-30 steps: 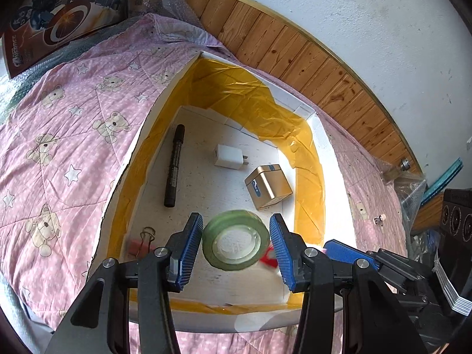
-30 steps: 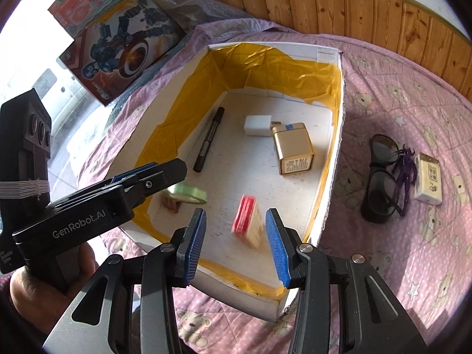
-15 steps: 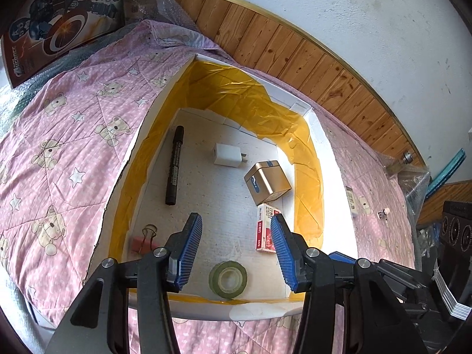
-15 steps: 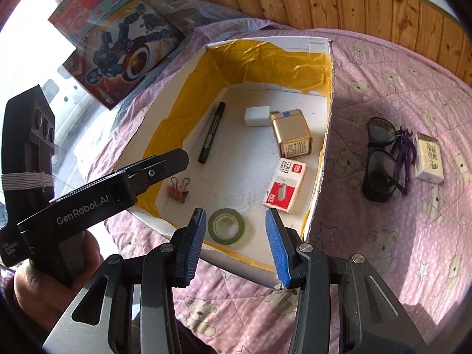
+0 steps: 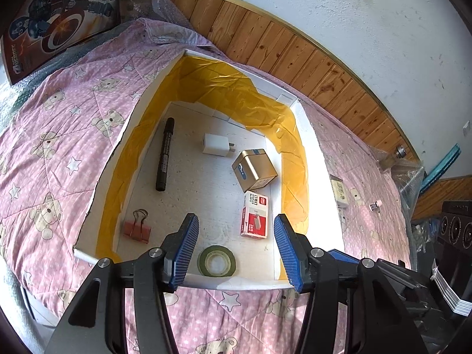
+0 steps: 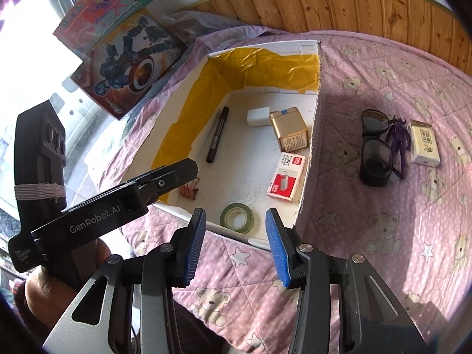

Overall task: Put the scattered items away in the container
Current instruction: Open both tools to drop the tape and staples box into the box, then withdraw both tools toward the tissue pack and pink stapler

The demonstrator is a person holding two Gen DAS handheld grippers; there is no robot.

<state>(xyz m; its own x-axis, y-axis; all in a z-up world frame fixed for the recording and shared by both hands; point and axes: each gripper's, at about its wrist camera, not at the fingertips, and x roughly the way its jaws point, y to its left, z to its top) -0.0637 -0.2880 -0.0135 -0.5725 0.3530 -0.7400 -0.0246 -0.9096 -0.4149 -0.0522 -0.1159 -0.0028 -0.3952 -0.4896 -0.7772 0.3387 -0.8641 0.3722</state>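
right wrist | we see both grippers, left gripper point(image 5: 234, 249) and right gripper point(image 6: 234, 243), spread, empty | sunglasses point(image 6: 374, 147) on quilt point(image 6: 383, 230), well right of box point(image 6: 309, 159) | light, fragile, slippery lenses; we'd pinch the frame bridge

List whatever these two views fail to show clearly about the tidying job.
- Binder clip: in the right wrist view, mostly hidden behind the left gripper's body.
- Sunglasses and purple figure: missing from the left wrist view, behind the box wall.
- Small white item on the quilt: too small to identify.
- Staple box print: too small to read.
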